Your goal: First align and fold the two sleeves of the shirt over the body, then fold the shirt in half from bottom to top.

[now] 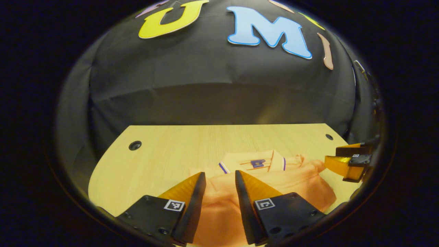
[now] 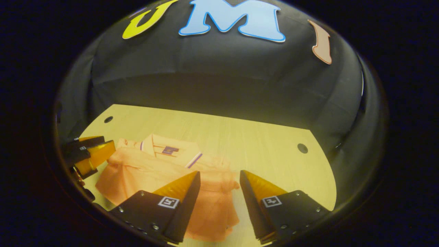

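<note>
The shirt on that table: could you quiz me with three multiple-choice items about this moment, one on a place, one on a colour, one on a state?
1. Where does the shirt lie?
A. on the wooden table
B. on the floor
C. on a hanger

2. What colour is the shirt?
A. green
B. orange
C. white

3. How do the left gripper and right gripper stand?
A. both clamped on cloth
B. one holds a sleeve
C. both open, holding nothing

Answers: 1 A, the cloth lies on pale wood. 2 B, the body is orange. 3 C, a gap shows between each pair of fingers.
</note>
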`<state>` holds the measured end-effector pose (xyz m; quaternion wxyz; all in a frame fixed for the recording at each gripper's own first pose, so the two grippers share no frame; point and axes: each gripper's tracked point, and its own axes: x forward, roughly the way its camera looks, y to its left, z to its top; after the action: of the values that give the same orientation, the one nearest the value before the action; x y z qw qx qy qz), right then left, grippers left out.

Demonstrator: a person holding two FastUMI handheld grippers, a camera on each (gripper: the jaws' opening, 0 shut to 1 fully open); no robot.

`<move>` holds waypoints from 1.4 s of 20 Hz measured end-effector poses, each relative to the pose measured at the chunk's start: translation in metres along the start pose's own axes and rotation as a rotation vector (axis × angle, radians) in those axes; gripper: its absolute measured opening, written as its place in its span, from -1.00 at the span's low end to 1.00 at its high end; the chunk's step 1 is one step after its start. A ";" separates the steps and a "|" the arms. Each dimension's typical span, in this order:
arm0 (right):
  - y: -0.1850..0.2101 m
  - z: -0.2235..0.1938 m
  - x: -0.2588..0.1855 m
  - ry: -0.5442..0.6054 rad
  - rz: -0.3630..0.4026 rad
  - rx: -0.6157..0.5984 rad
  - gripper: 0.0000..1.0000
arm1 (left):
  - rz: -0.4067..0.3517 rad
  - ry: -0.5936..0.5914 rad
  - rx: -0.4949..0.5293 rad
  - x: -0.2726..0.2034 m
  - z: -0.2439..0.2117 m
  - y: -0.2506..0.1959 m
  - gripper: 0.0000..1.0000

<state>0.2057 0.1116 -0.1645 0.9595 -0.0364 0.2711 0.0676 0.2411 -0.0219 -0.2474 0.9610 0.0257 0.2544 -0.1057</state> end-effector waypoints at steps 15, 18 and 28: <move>-0.028 0.034 -0.142 -0.269 0.000 0.068 0.55 | 0.041 -0.213 -0.019 -0.139 0.049 -0.028 0.90; -0.030 0.041 -0.171 -0.328 0.000 0.076 0.55 | 0.036 -0.260 -0.013 -0.165 0.056 -0.037 0.89; -0.023 0.041 -0.221 -0.399 -0.073 0.118 0.55 | -0.006 -0.381 0.008 -0.220 0.079 -0.038 0.89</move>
<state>0.0440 0.0684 -0.0130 0.9964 0.0240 0.0776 0.0225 0.0848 -0.0255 -0.0700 0.9913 0.0081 0.0677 -0.1126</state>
